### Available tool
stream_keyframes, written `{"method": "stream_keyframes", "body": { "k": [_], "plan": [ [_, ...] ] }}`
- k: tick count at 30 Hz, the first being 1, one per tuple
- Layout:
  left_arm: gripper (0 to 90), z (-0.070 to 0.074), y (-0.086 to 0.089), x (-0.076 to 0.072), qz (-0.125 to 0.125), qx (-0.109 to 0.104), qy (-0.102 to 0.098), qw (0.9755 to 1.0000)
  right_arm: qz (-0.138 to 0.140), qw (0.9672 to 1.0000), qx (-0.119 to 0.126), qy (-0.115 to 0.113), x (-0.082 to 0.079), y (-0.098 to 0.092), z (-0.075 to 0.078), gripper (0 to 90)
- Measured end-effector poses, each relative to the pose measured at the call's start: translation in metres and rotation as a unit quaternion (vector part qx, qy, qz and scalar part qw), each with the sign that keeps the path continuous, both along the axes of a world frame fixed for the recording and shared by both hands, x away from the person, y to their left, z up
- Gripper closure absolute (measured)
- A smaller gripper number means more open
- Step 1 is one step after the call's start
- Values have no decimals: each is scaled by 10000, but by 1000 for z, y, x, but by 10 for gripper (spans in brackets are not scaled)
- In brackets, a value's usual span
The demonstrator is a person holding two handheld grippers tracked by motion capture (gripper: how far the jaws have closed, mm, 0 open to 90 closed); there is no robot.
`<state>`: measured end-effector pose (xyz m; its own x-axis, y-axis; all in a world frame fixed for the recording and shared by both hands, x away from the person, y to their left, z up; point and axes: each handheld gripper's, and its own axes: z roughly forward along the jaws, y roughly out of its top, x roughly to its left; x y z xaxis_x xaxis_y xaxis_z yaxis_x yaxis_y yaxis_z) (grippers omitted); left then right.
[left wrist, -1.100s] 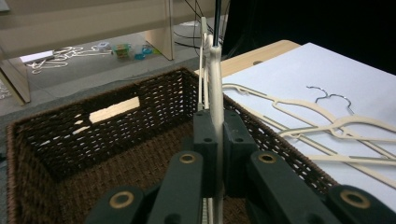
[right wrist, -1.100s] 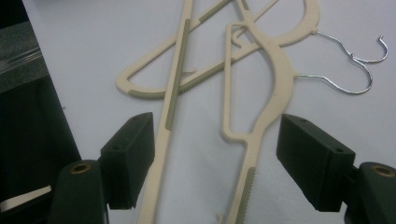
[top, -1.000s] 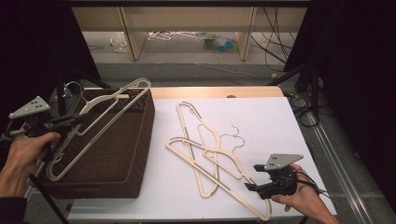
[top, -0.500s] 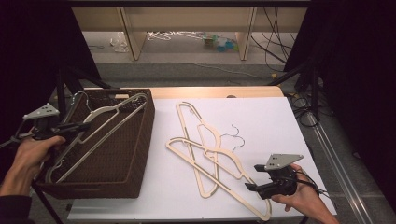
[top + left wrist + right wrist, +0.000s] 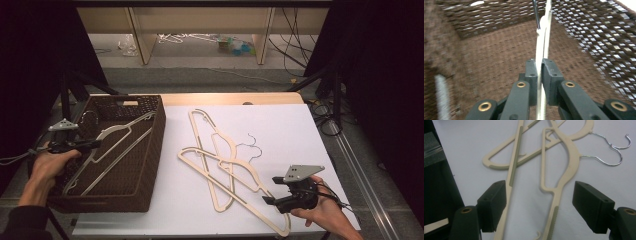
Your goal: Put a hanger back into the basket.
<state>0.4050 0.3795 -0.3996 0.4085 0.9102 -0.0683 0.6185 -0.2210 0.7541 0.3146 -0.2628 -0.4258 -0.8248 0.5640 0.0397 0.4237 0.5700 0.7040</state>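
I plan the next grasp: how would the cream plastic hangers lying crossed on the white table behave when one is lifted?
The cream plastic hangers look thin and open-framed, so probably light and fairly stiff. They overlap, and the wire hooks lie close together, so one may drag another along.

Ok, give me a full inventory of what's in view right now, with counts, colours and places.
Wicker basket: one, dark brown, left side of the table.
Hanger in the basket: one, cream with a metal hook, lowered inside the basket, clamped at its edge.
Hangers on the table: a tangled, overlapping pile, cream with metal hooks; about three, exact count unclear.
Table: one, white top.
Left hand-held gripper: black, over the basket's left side, jaws just easing open, pads still on the hanger.
Right hand-held gripper: black, near right corner, jaws wide open above two hanger arms.
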Motion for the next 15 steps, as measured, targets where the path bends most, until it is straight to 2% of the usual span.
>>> {"method": "stream_keyframes", "body": {
  "k": [4,5,6,7,8,9,10,11,12,15],
  "plan": [
    [806,-1,4,-1,165,101,45,9998,10,10000,-2,38,0,1,0,281],
    [794,0,7,-1,137,374,99,9992,12,10000,-4,53,0,1,0,281],
    [791,-2,5,-1,319,259,10,9992,12,10000,-2,52,0,1,-1,281],
    [771,-2,9,-2,280,425,17,9987,9,10000,-5,28,0,0,-1,281],
    [771,-2,8,-2,430,352,-9,9985,9,10000,-5,28,0,0,-1,281],
    [756,0,11,-4,521,383,-122,9978,2,10000,13,1,0,0,-2,281],
    [721,0,12,-5,595,300,-209,9976,16,10000,19,9,1,0,-1,281],
    [706,1,10,-7,791,16,-360,9962,11,10000,19,1,1,0,-2,281],
    [690,3,10,-9,882,-37,-421,9952,3,10000,18,-21,1,-1,-2,279],
    [639,10,6,-16,855,-168,-592,9944,-47,10000,27,-16,1,-1,-2,277]
  ]
}}
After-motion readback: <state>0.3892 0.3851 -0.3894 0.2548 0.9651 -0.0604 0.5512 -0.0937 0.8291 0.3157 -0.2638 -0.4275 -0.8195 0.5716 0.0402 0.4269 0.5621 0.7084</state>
